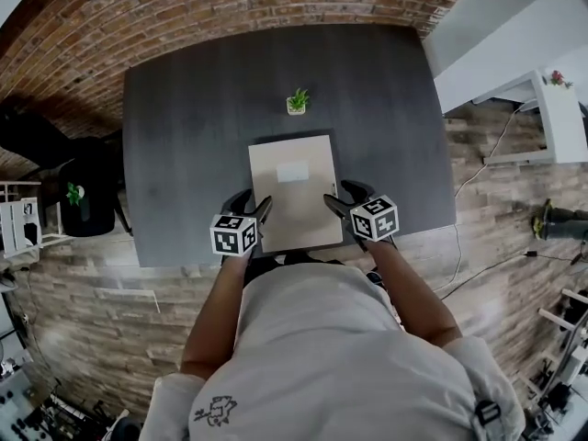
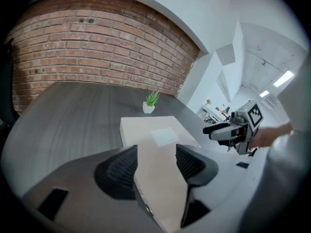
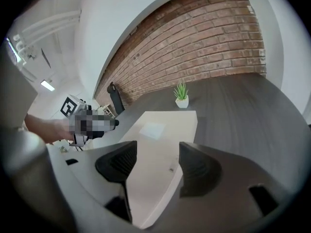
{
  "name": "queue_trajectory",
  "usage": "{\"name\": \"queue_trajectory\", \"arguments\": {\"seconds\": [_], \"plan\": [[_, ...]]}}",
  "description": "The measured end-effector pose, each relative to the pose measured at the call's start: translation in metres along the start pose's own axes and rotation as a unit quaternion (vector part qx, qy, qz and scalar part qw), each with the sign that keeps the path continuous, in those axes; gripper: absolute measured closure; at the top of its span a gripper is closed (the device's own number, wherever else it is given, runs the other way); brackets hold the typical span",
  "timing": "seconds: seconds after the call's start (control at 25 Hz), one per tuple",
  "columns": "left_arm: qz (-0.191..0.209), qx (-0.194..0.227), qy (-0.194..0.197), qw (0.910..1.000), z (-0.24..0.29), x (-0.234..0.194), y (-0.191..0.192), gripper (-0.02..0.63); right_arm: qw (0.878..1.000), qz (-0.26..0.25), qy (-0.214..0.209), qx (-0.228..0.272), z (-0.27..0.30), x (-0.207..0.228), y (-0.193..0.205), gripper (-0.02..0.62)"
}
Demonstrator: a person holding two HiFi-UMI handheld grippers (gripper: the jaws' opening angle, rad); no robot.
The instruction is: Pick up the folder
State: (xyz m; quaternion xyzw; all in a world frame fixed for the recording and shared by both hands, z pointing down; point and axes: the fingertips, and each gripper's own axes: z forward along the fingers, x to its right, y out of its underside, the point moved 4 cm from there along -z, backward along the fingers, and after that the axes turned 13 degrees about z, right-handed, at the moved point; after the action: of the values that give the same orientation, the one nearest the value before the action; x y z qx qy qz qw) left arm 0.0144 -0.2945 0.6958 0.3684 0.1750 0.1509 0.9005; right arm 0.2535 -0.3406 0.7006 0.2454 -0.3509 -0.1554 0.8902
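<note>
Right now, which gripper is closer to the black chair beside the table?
Left. The left gripper sits at the folder's left edge, on the black chair's side; the right gripper is across the folder, farther away.

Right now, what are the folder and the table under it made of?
The folder looks like stiff cardboard or thick paper: matte beige, straight crisp edges, with a paler label on top. The table looks like wood or a wood-look laminate: dark grey, long grain streaks, dull sheen. Which of the two, I cannot tell.
</note>
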Motion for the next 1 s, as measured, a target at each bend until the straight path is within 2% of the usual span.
{"name": "queue_trajectory", "arguments": {"seconds": [0.4,0.72,1.0], "plan": [[-0.059,-0.067,0.032,0.9955,0.027,-0.009,0.05,0.313,0.998,0.035,0.009,-0.058,0.028,0.026,0.03,0.305],[-0.085,-0.082,0.056,0.9915,0.037,-0.006,0.063,0.308,0.995,0.059,0.006,-0.085,0.042,0.033,0.047,0.302],[-0.104,-0.083,0.065,0.989,0.042,-0.006,0.07,0.307,0.993,0.082,0.003,-0.082,0.044,0.035,0.048,0.302]]}}
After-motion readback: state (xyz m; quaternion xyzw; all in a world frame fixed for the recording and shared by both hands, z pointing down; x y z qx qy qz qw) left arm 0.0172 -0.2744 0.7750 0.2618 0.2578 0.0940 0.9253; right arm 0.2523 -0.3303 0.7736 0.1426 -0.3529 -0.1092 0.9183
